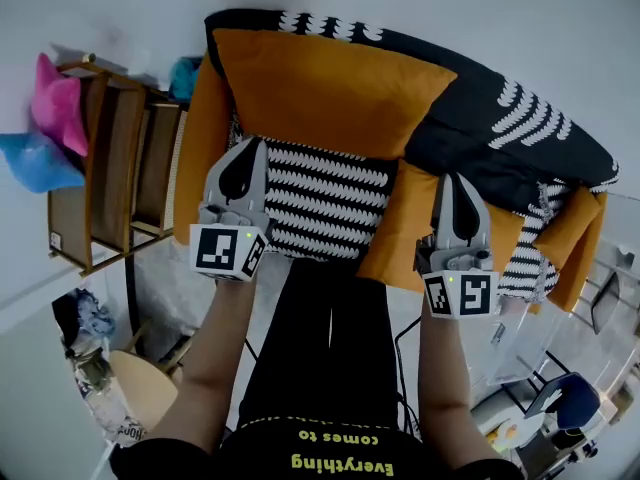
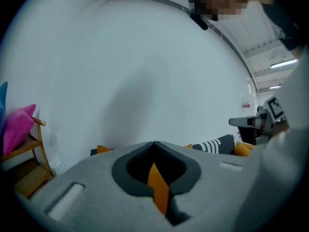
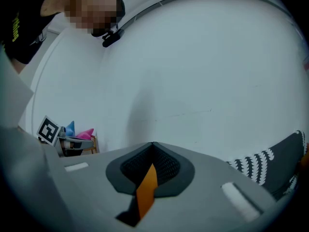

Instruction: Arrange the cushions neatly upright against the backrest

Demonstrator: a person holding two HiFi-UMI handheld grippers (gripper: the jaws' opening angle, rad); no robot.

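A large orange cushion (image 1: 330, 88) lies across the sofa's back, in front of a black throw with white marks (image 1: 510, 133). Below it sits a black-and-white striped cushion (image 1: 320, 193), with another orange cushion (image 1: 395, 223) to its right. My left gripper (image 1: 254, 144) and right gripper (image 1: 453, 178) are raised side by side near the orange cushion's near edge, both shut. In the left gripper view a strip of orange fabric (image 2: 158, 187) sits pinched between the jaws of the left gripper (image 2: 154, 144). The right gripper (image 3: 152, 145) pinches a similar orange strip (image 3: 146, 190). Both point at the white wall.
A wooden rack (image 1: 110, 168) stands left of the sofa, with a pink cushion (image 1: 55, 103) and a blue one (image 1: 35, 163) on it. More orange cushions (image 1: 572, 233) lie at the sofa's right end. Clutter and a round stool (image 1: 140, 388) sit on the floor at lower left.
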